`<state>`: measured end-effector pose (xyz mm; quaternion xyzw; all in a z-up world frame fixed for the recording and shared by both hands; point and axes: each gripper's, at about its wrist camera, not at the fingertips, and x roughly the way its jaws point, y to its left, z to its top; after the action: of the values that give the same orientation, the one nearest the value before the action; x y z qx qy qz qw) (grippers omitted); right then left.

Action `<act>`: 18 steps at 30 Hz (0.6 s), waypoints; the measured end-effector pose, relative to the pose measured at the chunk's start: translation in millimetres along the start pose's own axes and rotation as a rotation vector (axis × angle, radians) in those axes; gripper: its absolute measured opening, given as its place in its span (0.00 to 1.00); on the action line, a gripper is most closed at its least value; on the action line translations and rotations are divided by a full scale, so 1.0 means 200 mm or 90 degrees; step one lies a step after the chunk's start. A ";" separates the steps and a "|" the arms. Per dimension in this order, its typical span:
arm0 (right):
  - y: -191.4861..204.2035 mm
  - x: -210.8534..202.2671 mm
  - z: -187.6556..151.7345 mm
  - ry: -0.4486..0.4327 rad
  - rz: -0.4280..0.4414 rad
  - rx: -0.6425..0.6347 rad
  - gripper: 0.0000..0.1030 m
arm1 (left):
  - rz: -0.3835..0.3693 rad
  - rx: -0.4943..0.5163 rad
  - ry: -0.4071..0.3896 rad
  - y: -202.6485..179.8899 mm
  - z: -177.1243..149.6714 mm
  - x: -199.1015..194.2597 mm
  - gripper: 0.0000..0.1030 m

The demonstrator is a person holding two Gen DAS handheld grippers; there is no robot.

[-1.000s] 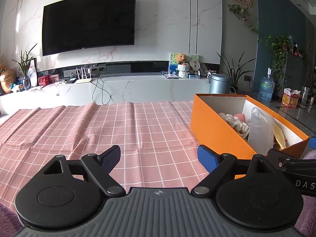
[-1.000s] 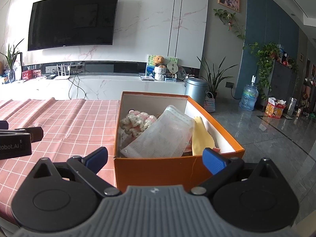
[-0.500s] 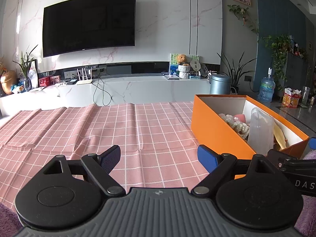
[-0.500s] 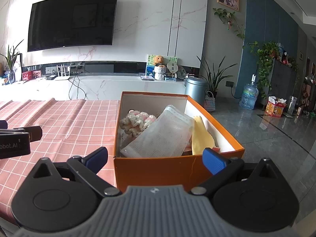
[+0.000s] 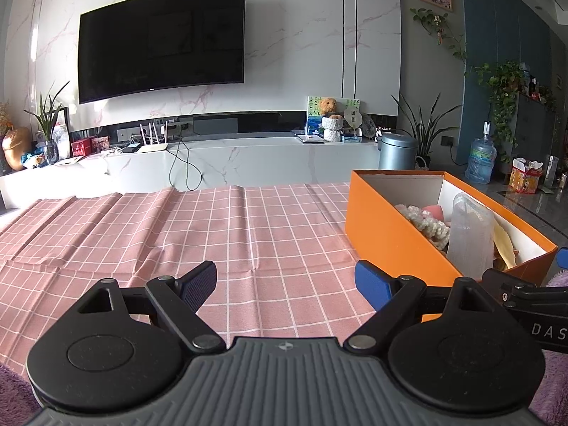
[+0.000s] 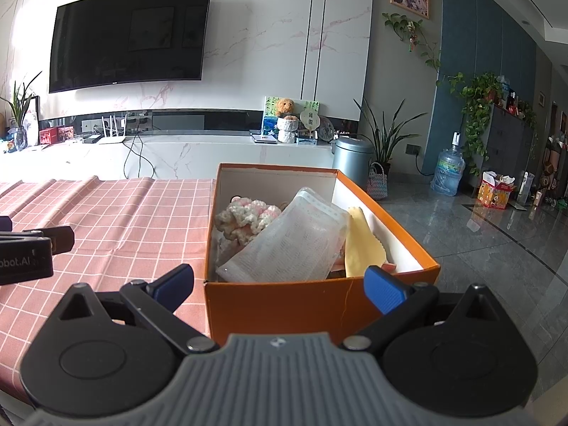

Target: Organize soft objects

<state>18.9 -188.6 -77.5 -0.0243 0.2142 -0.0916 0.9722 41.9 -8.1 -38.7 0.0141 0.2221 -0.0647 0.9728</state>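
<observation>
An orange box [image 6: 284, 305] stands on the pink checked tablecloth [image 5: 198, 234] at the table's right end. In it lie a pink and white knitted piece [image 6: 245, 216], a white mesh pouch [image 6: 294, 248] and a yellow cloth [image 6: 362, 245]. The box also shows in the left wrist view [image 5: 394, 245], to the right. My right gripper [image 6: 280, 284] is open and empty, its jaws either side of the box's near wall. My left gripper [image 5: 285, 280] is open and empty above bare tablecloth, left of the box.
Purple fuzzy fabric [image 5: 557, 387] shows at the bottom corners of the left wrist view. Beyond the table are a white marble TV bench [image 5: 248, 156], a wall TV [image 5: 159, 41], a grey bin [image 6: 351, 158] and potted plants. Grey floor [image 6: 479, 234] lies right of the table edge.
Both views have tilted up very slightly. Both grippers stay open and empty, and the box contents have not moved.
</observation>
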 end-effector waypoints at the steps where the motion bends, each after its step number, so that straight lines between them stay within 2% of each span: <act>1: 0.00 0.00 0.00 0.000 0.000 0.000 0.97 | 0.000 0.000 0.000 0.00 0.00 0.00 0.99; 18: 0.01 0.00 0.00 0.001 0.000 0.001 0.97 | 0.000 -0.001 0.002 0.01 0.00 -0.01 0.99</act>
<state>19.4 -187.5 -77.7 -0.0235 0.2152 -0.0920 0.9719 41.3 -6.2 -38.2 0.0136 0.2240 -0.0647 0.9723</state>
